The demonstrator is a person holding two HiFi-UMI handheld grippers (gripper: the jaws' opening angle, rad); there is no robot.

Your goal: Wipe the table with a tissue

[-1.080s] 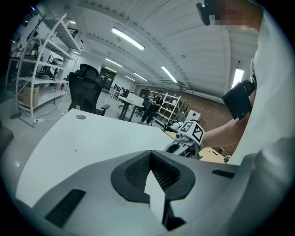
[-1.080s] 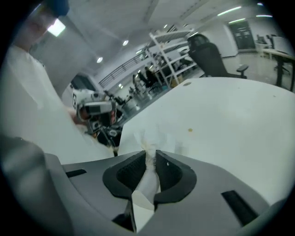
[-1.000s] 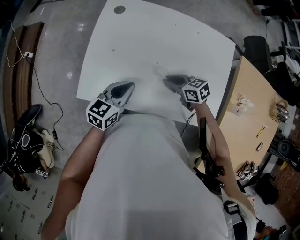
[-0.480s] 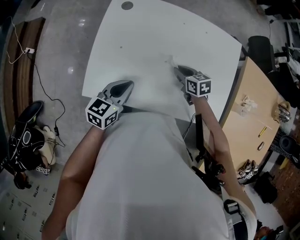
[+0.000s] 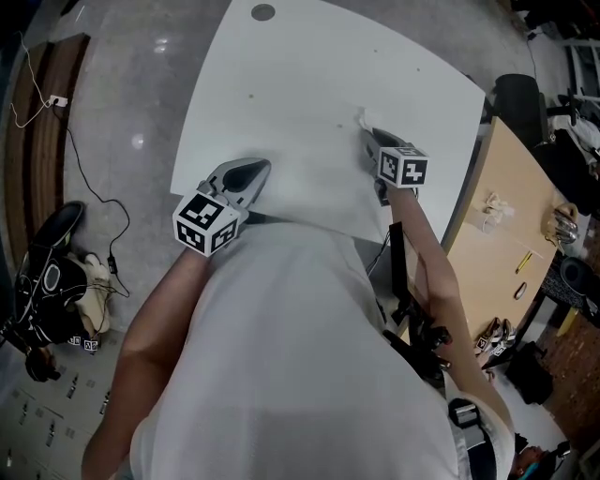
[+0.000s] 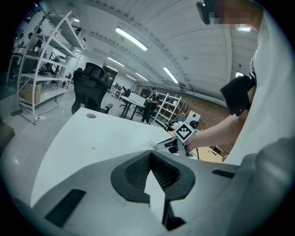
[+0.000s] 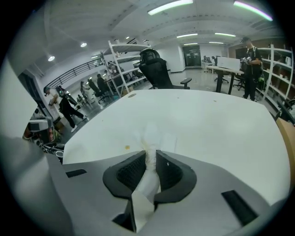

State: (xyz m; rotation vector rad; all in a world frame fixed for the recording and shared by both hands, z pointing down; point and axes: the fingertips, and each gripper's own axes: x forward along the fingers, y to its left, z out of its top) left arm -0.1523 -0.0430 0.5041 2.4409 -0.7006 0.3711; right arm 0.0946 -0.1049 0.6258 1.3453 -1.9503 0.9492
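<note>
A white tissue [image 7: 150, 134] is pinched between my right gripper's [image 7: 151, 156] jaws, and its crumpled end presses on the white table [image 7: 216, 124]. In the head view that right gripper [image 5: 367, 133] reaches over the table's right part, with the tissue [image 5: 360, 118] showing at its tip. A small yellowish spot [image 7: 127, 147] lies just left of the tissue. My left gripper [image 5: 253, 171] hovers at the table's near edge, its jaws [image 6: 150, 155] shut with nothing between them. The left gripper view shows the right gripper [image 6: 171, 144] ahead.
A round cable hole [image 5: 263, 12] is at the table's far edge. A wooden desk [image 5: 487, 272] with small items stands to the right, and a black chair [image 5: 517, 94] beyond it. Cables and bags [image 5: 56, 281] lie on the floor at left.
My right gripper has slid the tissue away from me and to the right across the table. The left gripper has stayed at the near edge.
</note>
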